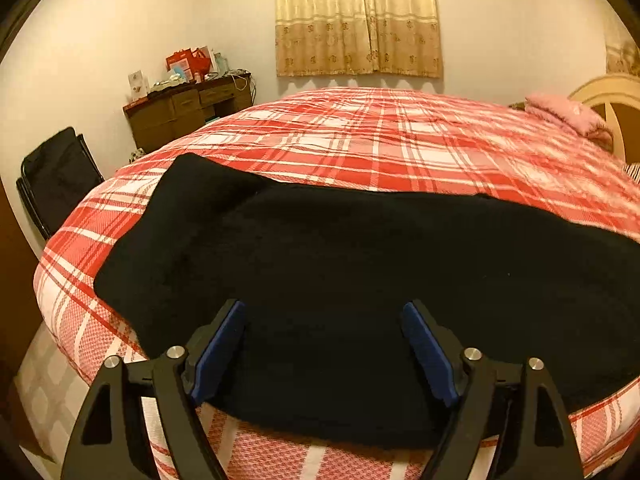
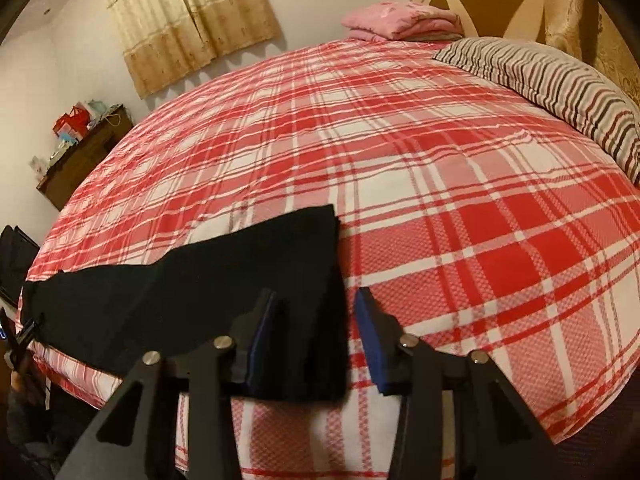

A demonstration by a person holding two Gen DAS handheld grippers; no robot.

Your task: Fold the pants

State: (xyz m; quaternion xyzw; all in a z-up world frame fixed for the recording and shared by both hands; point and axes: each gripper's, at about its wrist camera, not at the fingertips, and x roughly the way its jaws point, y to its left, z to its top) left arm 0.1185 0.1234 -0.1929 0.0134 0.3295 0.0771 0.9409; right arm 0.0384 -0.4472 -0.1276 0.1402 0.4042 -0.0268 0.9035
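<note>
The left gripper (image 1: 324,316) hangs over the near part of the black pants (image 1: 320,264), its jaws spread wide with nothing pinched between them. The right gripper (image 2: 316,304) is partly open astride the right-hand end of the pants (image 2: 200,292), whose cloth lies between the blue pads (image 2: 370,332) without being clamped. The pants lie lengthwise along the near edge of the bed (image 2: 440,184), on its red plaid cover. Farther back are a striped pillow (image 2: 560,84), folded pink cloth (image 2: 400,20) and a curtain (image 1: 356,16).

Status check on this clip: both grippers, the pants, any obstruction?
Left gripper open above black fabric pants. Right gripper open astride their end. Pants flat on red plaid bedspread. Nothing obstructing.
</note>
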